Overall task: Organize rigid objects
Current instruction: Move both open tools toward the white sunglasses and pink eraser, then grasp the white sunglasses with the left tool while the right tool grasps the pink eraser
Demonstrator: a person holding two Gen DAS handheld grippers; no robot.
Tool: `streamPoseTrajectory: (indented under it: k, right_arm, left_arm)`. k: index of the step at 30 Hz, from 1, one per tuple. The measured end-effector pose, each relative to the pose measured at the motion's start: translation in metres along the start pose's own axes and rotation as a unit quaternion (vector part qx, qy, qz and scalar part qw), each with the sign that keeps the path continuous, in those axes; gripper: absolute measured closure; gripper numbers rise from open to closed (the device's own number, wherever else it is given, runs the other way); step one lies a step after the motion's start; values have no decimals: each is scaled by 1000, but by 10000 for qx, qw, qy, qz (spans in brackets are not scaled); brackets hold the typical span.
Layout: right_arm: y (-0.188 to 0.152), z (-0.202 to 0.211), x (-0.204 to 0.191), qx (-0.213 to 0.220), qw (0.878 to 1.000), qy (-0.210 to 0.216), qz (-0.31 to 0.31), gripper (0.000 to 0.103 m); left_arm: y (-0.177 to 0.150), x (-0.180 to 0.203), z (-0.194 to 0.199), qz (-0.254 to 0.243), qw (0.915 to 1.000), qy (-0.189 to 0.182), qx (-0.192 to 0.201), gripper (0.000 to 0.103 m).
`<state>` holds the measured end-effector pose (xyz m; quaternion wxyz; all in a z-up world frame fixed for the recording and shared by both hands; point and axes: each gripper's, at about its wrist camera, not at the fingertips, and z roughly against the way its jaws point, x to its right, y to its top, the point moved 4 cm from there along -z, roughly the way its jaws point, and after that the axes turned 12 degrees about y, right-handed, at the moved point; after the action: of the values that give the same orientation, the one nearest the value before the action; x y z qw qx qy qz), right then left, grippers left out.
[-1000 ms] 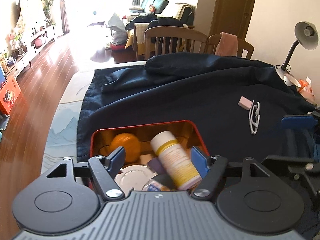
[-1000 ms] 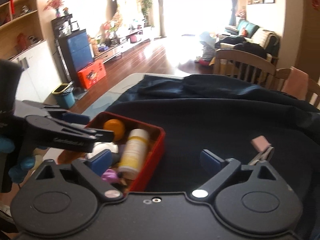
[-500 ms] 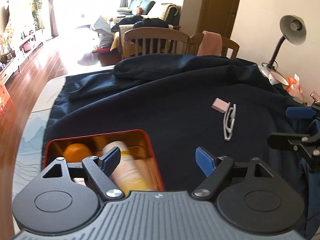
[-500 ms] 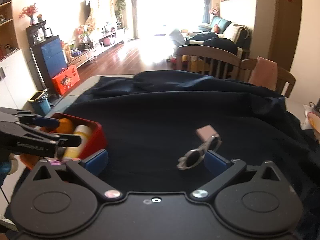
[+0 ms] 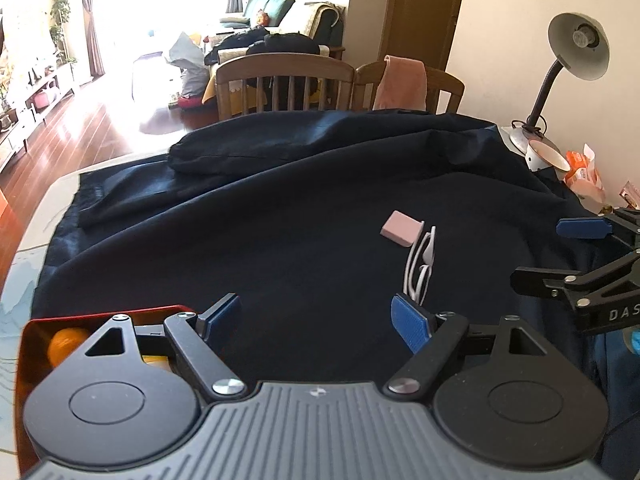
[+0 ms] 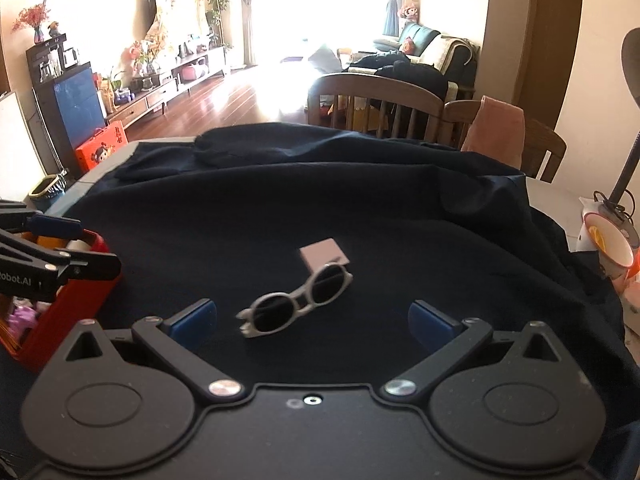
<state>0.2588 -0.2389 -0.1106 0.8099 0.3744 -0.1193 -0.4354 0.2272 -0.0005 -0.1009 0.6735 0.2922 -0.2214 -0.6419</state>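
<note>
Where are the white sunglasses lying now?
In the right wrist view, the sunglasses lie on the dark cloth, just before the pink block, right of the red box.

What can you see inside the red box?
Inside the red box an orange and something yellow show; the left gripper covers the rest.

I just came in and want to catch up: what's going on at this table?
A person is tidying loose things into a red box with two handheld grippers. Both are open and hold nothing. The right gripper is lined up on white-framed sunglasses lying on the dark cloth, with a small pink block just beyond them. The left gripper hangs beside the box, which already holds an orange.
</note>
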Motion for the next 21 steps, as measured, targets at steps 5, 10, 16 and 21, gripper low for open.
streamPoseTrajectory:
  k: [5,10,16,21]
  right_arm:
    - [6,-8,21,-56,10000,40,56,1]
    - [13,-22,39,-123,9999,66,101,1]
    - [12,-36,55,-251,9995,145,154,2]
    - [15,-46,67,-320,9991,217,183,2]
  left_arm:
    - [2,24,-15,-119,9999,-20,-58,21]
    - [-2,48,-31,-241,9996,-38,-138,21]
    - [-3,74,-47,-280,9994,-58,-205,21]
    - [-4,93,-61,-303,9993,-136,-187,21]
